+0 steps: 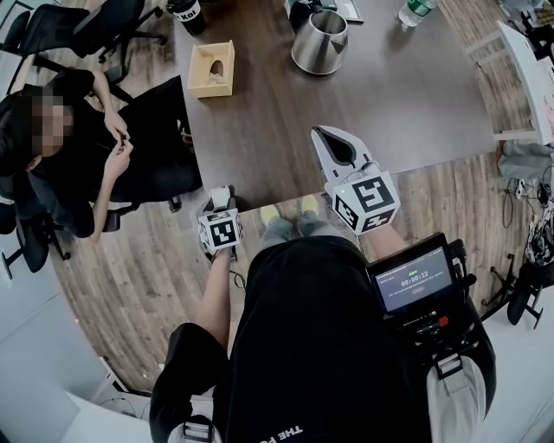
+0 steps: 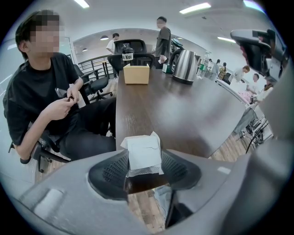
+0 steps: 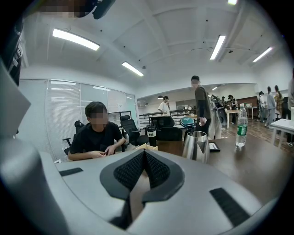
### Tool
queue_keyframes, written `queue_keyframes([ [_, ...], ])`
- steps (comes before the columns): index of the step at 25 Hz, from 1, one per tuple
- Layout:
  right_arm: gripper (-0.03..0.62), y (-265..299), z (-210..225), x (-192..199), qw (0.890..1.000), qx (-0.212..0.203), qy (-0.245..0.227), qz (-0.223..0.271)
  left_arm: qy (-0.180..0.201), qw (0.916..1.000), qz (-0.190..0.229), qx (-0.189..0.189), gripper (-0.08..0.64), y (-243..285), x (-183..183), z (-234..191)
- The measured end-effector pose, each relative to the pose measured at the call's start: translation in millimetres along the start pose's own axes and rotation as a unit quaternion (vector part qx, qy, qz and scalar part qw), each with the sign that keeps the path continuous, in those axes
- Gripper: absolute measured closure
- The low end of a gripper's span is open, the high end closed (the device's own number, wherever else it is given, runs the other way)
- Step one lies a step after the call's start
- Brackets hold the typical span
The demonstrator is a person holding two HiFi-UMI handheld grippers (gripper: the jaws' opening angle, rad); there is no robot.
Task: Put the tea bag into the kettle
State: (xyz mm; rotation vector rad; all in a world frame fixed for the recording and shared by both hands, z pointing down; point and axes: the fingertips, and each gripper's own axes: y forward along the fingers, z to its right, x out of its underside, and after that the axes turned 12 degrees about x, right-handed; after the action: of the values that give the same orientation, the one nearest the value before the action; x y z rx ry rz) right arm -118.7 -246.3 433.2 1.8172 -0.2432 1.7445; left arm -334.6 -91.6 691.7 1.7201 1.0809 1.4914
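Note:
The tea bag (image 2: pixel 144 150), a white paper sachet, stands upright between the pads of my left gripper (image 2: pixel 145 168), which is shut on it. In the head view that gripper (image 1: pixel 221 201) hovers at the near edge of the dark wooden table (image 1: pixel 363 95). The steel kettle (image 1: pixel 318 41) stands lidless at the far side of the table, also visible ahead of both grippers (image 2: pixel 184 65) (image 3: pixel 196 146). My right gripper (image 1: pixel 332 145) is raised above the table's near part, pointing toward the kettle. Its tips (image 3: pixel 144 156) meet with nothing between them.
A wooden box (image 1: pixel 211 69) sits left of the kettle. A black cup (image 1: pixel 188 13) and a water bottle (image 1: pixel 415 10) stand at the far edge. A seated person (image 1: pixel 78 147) is close at the table's left; office chairs (image 1: pixel 82 30) behind. A white table (image 1: pixel 528 69) is at the right.

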Motion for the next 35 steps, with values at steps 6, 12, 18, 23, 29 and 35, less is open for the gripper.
queue_keyframes([
  [6, 0.586, -8, -15, 0, 1.0, -0.003, -0.003, 0.004, -0.002, 0.9999, 0.016, 0.004, 0.333, -14, -2, -4],
  [12, 0.586, -10, -22, -2, 1.0, -0.003, -0.006, 0.009, 0.006, 0.9992, 0.04, 0.005, 0.334, -28, -19, -8],
  [18, 0.586, -11, -25, -2, 1.0, -0.002, -0.006, 0.009, 0.01, 0.9977, 0.066, 0.013, 0.334, -45, -39, -3],
  [23, 0.586, -11, -25, -3, 1.0, 0.0, -0.005, 0.012, 0.019, 0.993, 0.112, 0.031, 0.334, -68, -70, 12],
  [29, 0.586, -12, -20, -7, 1.0, 0.009, -0.005, 0.018, 0.045, 0.9804, 0.183, 0.058, 0.334, -101, -123, 40],
  [35, 0.586, -10, -16, -19, 0.999, 0.021, -0.002, 0.031, 0.064, 0.9638, 0.246, 0.079, 0.334, -141, -168, 59],
])
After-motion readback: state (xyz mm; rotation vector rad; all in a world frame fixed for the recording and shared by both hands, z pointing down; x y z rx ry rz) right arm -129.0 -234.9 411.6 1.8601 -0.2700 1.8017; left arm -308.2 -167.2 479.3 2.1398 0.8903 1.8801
